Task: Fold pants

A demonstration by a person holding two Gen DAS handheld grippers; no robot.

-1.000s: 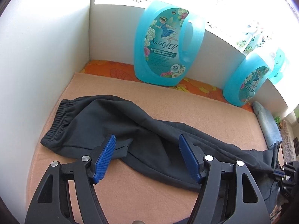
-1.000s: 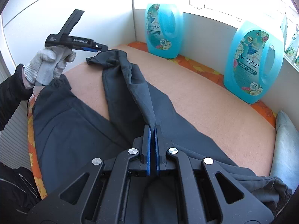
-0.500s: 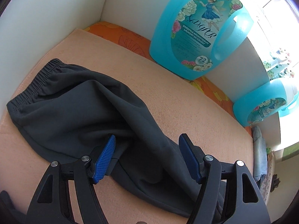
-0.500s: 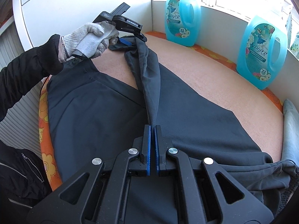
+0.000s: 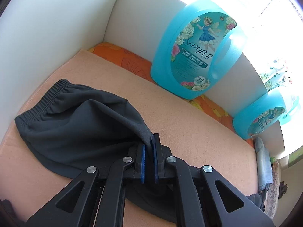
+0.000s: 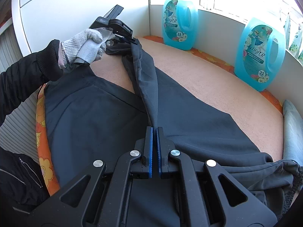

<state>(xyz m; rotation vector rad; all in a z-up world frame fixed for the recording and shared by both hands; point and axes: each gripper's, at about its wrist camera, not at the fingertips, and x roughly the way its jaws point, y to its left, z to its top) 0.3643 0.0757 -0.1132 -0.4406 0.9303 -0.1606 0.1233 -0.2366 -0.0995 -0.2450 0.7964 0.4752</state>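
Note:
Dark grey pants (image 5: 75, 132) lie on a peach mat (image 5: 170, 113), elastic waistband towards the white wall at the left. My left gripper (image 5: 149, 140) has its jaws closing, and the blue pads press on a raised ridge of the pants' fabric. The right wrist view shows the same left gripper (image 6: 132, 40) in a gloved hand (image 6: 85, 43) at the far end of the pants (image 6: 94, 123). A lifted fold runs from there to my right gripper (image 6: 154, 130), which is shut on that fold near the front.
Two blue detergent bottles (image 6: 178, 24) (image 6: 259, 54) stand along the back wall. A folded light blue cloth (image 6: 291, 124) lies at the right end of the mat. An orange floral cover (image 6: 43, 117) shows at the left edge. White walls close in the corner.
My left gripper came down near the waistband end and its jaws went from wide open to shut on a ridge of fabric. The right gripper kept its grip on the fold.

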